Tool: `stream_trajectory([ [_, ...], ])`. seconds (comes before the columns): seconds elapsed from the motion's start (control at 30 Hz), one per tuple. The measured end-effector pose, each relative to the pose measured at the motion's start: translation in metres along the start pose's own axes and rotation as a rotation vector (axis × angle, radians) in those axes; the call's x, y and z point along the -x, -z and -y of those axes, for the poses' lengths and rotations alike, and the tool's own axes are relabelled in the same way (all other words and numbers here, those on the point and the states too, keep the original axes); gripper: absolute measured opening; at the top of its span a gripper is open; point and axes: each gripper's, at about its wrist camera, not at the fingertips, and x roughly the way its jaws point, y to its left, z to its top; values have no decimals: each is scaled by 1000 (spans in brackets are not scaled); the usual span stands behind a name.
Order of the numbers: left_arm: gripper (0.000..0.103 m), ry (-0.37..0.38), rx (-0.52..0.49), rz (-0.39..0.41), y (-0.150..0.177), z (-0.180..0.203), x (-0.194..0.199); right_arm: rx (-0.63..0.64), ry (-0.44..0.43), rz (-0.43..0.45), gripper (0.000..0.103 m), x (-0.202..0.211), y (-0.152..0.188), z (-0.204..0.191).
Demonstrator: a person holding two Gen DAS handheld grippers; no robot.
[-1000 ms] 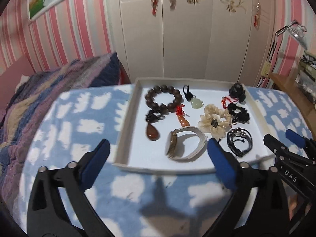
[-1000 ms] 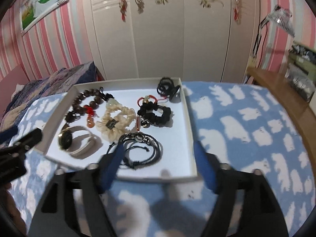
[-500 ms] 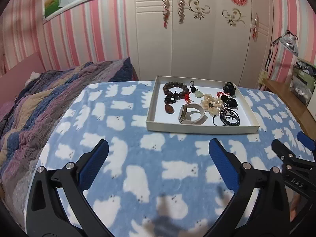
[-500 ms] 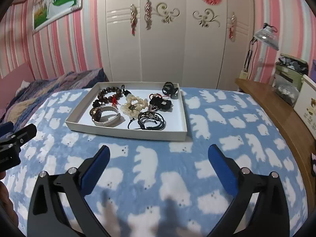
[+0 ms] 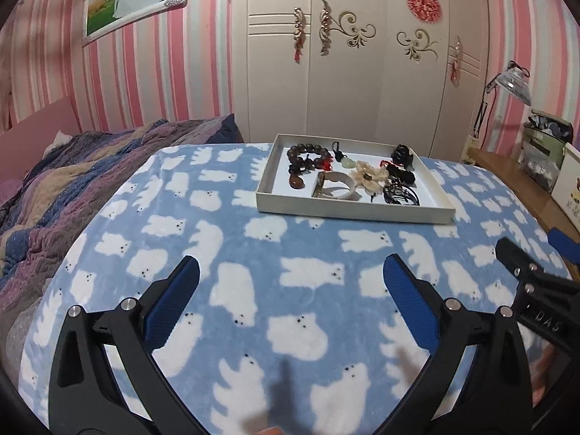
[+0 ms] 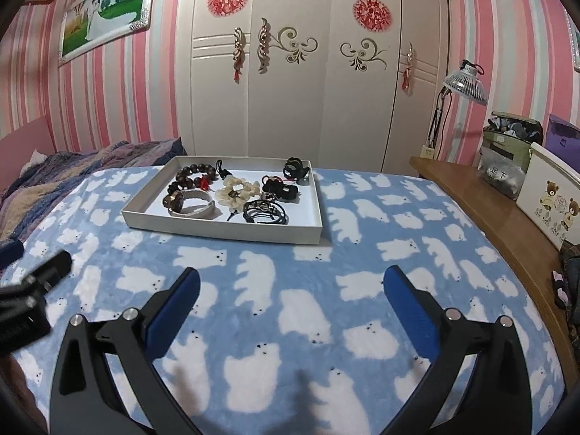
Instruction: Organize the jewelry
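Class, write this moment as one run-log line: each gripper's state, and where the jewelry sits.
left gripper: open, holding nothing | right gripper: open, holding nothing | jewelry: all in white tray | tray: on bear-print blanket, beyond both grippers

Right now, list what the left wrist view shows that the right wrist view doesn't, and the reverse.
Only the left wrist view shows the right gripper from the side, at its right edge.

Only the right wrist view shows the white bear-print box on the wooden desk, and the left gripper at its left edge.

Both show the white tray of jewelry, with the dark bead bracelet and cream flower piece, on the bear-print blanket. Both grippers are open and empty.
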Motion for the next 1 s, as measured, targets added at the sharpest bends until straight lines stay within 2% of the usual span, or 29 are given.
stream_trajectory([
  [0.27, 100, -25, -26, 28, 5, 2, -4, -24, 21, -5, 101, -10, 7, 4],
  [1.0, 100, -4, -14, -25, 8, -1, -19, 3, 40, 0, 101, -18, 12, -2],
])
